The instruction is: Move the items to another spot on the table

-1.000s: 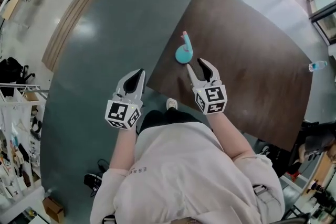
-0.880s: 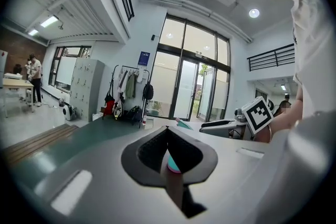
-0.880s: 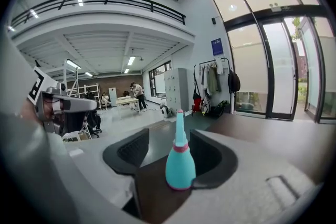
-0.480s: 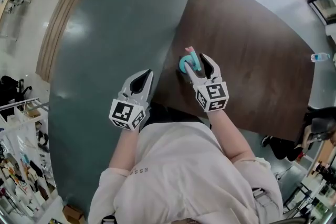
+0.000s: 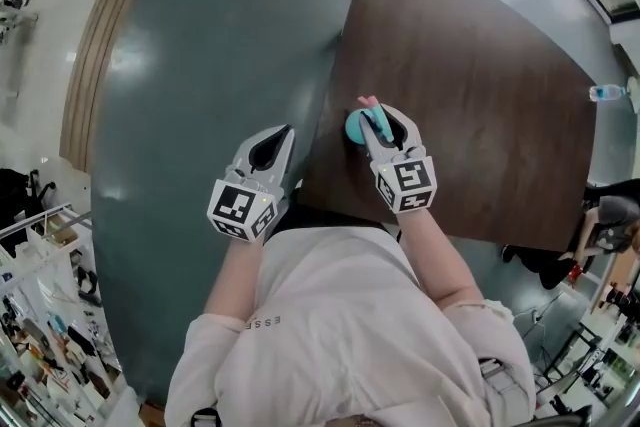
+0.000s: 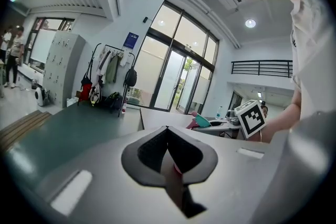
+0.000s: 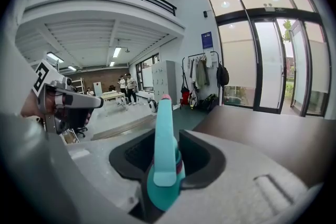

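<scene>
The jaws of the right tool (image 5: 385,119) were closing on the teal item (image 5: 353,126) at the table (image 5: 480,95) edge; pinched off-centre, it might swivel off. The left tool (image 5: 283,133) was together.

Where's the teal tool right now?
In the head view, the teal tool is at the near left edge of the table, between the jaws of the right gripper, which are closing on it.

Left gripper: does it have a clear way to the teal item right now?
Probably not. The right gripper has its jaws closing around the teal item, covering both its sides. The left gripper hangs shut, off the edge of the table.
</scene>
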A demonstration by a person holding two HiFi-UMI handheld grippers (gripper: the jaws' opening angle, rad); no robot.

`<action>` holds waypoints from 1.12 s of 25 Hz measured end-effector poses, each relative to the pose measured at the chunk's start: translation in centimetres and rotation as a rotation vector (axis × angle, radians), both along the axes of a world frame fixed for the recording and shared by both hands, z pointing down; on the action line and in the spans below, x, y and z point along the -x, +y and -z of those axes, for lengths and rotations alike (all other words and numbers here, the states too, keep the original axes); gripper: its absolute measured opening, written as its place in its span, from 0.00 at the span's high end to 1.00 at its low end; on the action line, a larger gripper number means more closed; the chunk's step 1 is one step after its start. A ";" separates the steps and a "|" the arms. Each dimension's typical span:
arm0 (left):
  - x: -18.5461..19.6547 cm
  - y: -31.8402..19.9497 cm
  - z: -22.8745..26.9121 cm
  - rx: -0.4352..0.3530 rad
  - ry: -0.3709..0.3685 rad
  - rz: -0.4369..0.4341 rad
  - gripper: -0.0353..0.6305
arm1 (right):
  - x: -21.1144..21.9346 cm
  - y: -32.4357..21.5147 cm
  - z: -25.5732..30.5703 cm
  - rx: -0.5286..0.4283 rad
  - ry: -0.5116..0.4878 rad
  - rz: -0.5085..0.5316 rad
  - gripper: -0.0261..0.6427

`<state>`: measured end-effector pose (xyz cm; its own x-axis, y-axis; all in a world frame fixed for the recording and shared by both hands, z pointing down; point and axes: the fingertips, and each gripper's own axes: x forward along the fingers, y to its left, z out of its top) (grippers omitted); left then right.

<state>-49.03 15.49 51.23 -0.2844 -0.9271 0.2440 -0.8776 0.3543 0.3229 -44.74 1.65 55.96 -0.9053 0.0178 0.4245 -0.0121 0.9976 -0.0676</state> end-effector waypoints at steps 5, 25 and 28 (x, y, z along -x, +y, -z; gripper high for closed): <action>-0.1 -0.1 0.5 -0.019 0.007 -0.052 0.93 | -0.6 -0.4 1.3 -0.030 -0.029 -0.027 0.79; -7.5 -4.6 3.1 -0.050 -0.032 -0.314 0.93 | -12.6 -3.9 6.0 -0.042 -0.121 -0.330 0.79; -11.0 -7.2 3.5 -0.056 -0.025 -0.374 0.93 | -16.9 -5.5 6.5 -0.043 -0.131 -0.393 0.79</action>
<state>-38.06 8.30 47.76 0.0706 -0.9798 0.1873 -0.9509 -0.0094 0.3093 -27.80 -3.84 49.49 -0.8859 -0.3554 0.2981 -0.3870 0.9206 -0.0526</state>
